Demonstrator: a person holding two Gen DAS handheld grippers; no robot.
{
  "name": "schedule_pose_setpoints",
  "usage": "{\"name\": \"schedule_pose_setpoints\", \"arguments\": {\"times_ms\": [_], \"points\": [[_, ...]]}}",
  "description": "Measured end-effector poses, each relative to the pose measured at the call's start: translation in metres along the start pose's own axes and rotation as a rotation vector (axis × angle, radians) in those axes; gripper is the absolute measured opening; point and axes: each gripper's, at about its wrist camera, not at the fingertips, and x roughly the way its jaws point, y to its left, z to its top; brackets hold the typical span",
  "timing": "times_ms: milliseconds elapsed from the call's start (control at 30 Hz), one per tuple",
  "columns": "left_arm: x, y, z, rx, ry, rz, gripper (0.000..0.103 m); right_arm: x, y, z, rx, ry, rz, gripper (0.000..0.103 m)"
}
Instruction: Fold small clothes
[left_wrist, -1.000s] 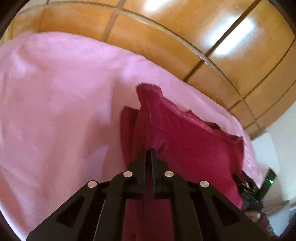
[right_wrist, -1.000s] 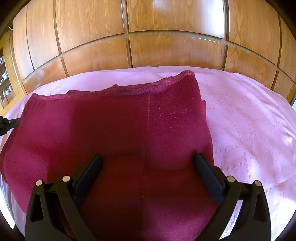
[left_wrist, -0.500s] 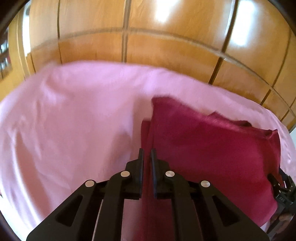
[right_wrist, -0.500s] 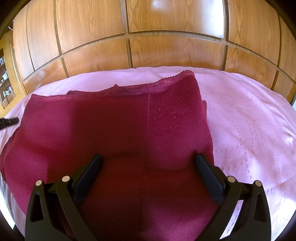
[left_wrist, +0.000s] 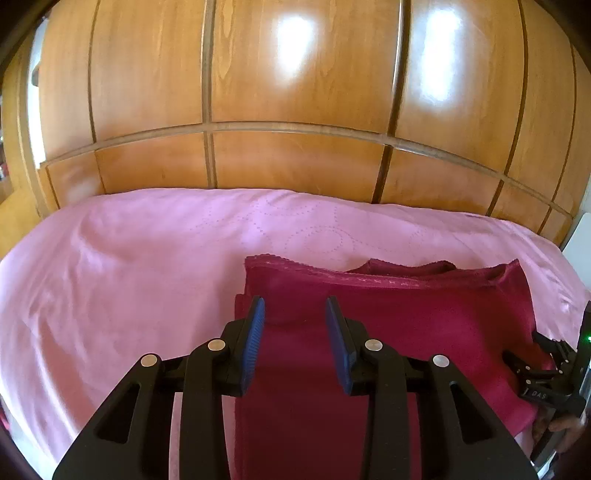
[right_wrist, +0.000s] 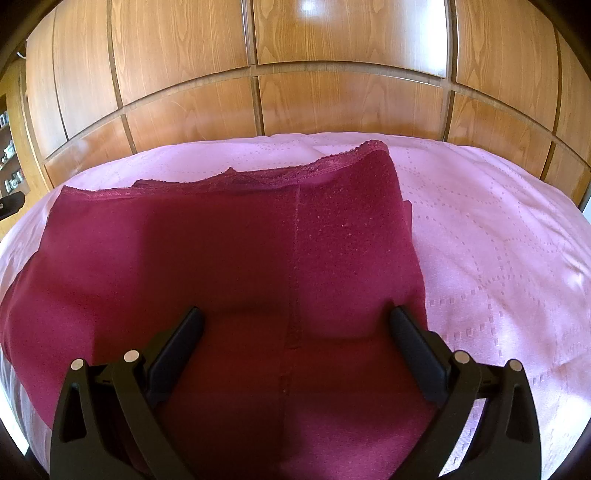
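A dark red garment with a lace-trimmed waistband (left_wrist: 406, 321) lies flat on the pink bedspread (left_wrist: 129, 277). It also fills the right wrist view (right_wrist: 240, 266). My left gripper (left_wrist: 295, 314) is open, its blue-padded fingers (left_wrist: 255, 332) over the garment's left edge, holding nothing. My right gripper (right_wrist: 295, 325) is wide open above the garment's near part, with nothing between its fingers. It also shows at the right edge of the left wrist view (left_wrist: 532, 362).
A wooden panelled wardrobe (left_wrist: 295, 110) stands behind the bed. The pink bedspread (right_wrist: 498, 258) stretches bare to the right of the garment and to its left in the left wrist view. Shelves (right_wrist: 7, 158) show at the far left.
My left gripper has let go of the garment's edge and opened; the cloth now lies flat. The left view has swung level. The right gripper has not moved.
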Motion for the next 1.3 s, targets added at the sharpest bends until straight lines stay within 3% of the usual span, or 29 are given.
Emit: {"name": "schedule_pose_setpoints", "arguments": {"times_ms": [567,767,833,1067,1200,1300], "points": [[0.039,-0.001,0.002,0.027,0.066,0.007,0.033,0.000,-0.001,0.000,0.013,-0.002,0.010,0.101],[0.094,0.014,0.000,0.009,0.184,0.043,0.033,0.000,-0.002,0.000,0.016,-0.001,0.015,0.101],[0.115,0.027,-0.006,-0.054,0.236,0.009,0.033,0.001,-0.002,0.001,0.017,0.003,0.020,0.101],[0.096,0.026,-0.005,-0.037,0.204,0.022,0.033,-0.009,-0.006,0.024,0.024,0.100,0.060,0.099],[0.063,0.039,-0.010,-0.095,0.163,0.004,0.034,-0.035,-0.041,0.039,0.162,0.052,0.078,0.099],[0.040,0.046,-0.020,-0.140,0.143,-0.036,0.034,-0.034,-0.074,0.033,0.303,0.096,0.114,0.095]]}}
